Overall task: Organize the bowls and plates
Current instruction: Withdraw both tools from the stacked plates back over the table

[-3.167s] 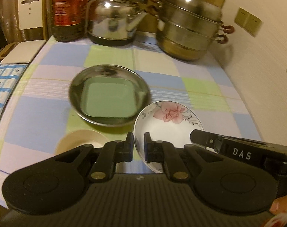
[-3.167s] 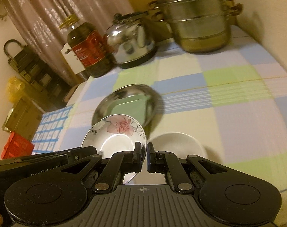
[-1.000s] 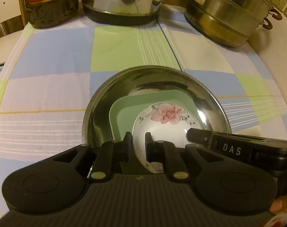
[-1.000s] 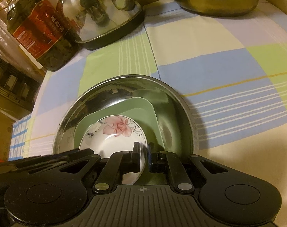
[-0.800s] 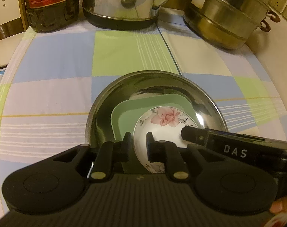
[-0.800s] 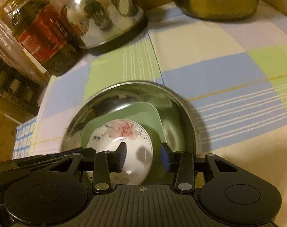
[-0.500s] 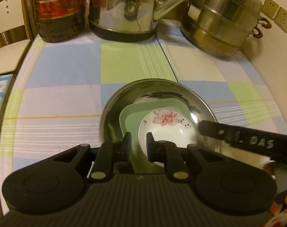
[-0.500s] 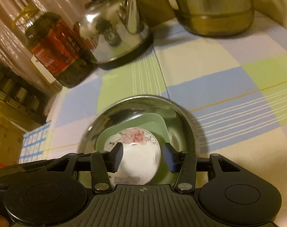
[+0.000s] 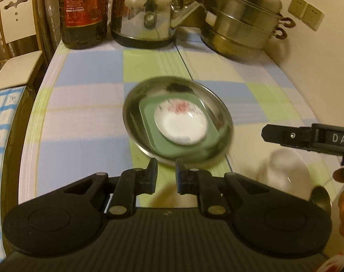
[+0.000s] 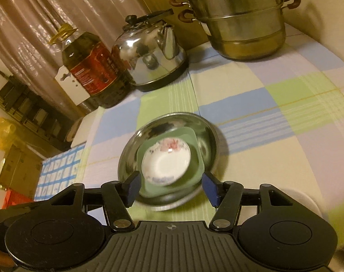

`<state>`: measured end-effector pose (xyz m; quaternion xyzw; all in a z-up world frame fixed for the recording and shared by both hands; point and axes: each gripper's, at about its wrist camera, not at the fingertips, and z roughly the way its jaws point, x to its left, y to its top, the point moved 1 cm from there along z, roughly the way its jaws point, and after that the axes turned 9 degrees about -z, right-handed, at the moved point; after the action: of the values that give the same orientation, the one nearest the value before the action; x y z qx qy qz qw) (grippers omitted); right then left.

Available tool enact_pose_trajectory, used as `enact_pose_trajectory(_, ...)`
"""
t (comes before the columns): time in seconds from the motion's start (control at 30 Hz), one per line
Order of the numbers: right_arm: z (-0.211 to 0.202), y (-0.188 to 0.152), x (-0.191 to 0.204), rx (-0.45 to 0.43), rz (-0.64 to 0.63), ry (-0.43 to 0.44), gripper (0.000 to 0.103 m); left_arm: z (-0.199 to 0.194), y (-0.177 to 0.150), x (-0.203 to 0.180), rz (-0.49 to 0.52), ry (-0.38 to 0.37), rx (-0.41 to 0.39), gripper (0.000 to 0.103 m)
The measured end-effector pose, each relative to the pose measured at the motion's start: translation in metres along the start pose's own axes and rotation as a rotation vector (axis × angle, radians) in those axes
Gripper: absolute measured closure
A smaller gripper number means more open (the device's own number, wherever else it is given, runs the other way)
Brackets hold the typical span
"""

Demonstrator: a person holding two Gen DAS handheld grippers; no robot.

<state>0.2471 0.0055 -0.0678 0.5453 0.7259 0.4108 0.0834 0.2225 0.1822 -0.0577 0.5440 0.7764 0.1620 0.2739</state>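
Jaws, right gripper (image 10: 170,187): opening wide, nothing between them, the stack of dishes lying beyond the tips. Jaws, left gripper (image 9: 166,174): nearly closed, only a narrow slot showing, nothing held.

Steel plate (image 9: 135,104): largest item, on the checked counter (image 9: 81,117), bottom of the stack. Stiff, probably light, smooth and likely slippery; best taken by pinching the raised rim at the near edge.

Green square plate (image 9: 149,131): sits inside the steel plate. Looks like plastic, so probably light and not fragile; hold at a corner lip.

Flowered dish (image 9: 181,124): white with a pink bloom, resting on the green plate, top of the stack. Appears ceramic, so brittle and glazed-slick; grip the thin rim and set down gently.

White bowl (image 9: 283,176): loose on the counter at lower right of the left view, blurred, just beside the stack; likely ceramic too.

Change from earlier frames: a second ago both grippers were close in with the right one pinching the dish's rim. Now it is let go, and both grippers have drawn back and up, leaving the dish nested.
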Motion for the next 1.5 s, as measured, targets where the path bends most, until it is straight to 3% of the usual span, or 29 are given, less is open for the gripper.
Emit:
enact_pose_trajectory(0.4, -0.083, -0.066, -0.013, 0.047, -0.066, -0.056, 0.035, -0.054, -0.073, -0.04, 0.01, -0.002, -0.003, 0.089)
enact_pose_trajectory(0.83, -0.149, -0.136, -0.044, 0.085, -0.074, -0.14, 0.034, -0.078, -0.134, -0.081, 0.031, -0.013, 0.015, 0.089)
enact_pose_trajectory(1.2, -0.185, -0.169, -0.061, 0.082, -0.062, -0.158, 0.034, -0.095, -0.17, -0.112, 0.061, -0.009, 0.006, 0.088)
enact_pose_trajectory(1.5, -0.195, -0.183, -0.069, 0.079, -0.044, -0.137, 0.034, -0.105, -0.187, -0.116, 0.059, 0.034, 0.004, 0.084)
